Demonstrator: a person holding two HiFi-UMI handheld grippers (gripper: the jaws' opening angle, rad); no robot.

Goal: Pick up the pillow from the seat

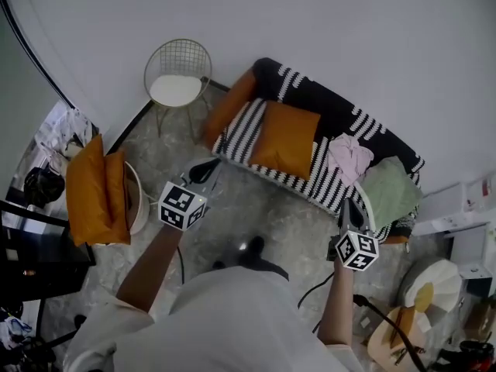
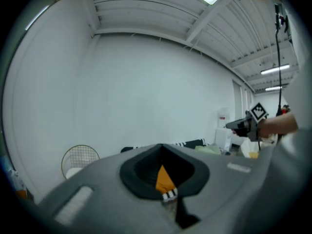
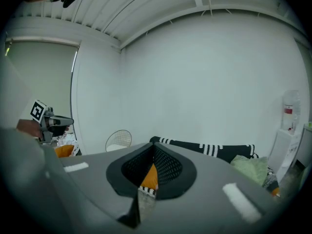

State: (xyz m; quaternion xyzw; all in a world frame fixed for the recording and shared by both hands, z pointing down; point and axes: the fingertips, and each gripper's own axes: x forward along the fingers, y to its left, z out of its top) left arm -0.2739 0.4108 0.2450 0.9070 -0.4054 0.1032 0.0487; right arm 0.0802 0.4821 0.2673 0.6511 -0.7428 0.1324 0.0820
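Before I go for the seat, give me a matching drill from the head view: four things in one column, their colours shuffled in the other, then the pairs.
Things:
1. pillow on the striped seat
2. wire chair
3. middle cloth, next to the pillow
4. end cloth, farthest from the wire chair

Colours:
A. pale green
B. orange
C. gold frame, white pad
D. pink

Pairs: 1-B, 2-C, 3-D, 4-A
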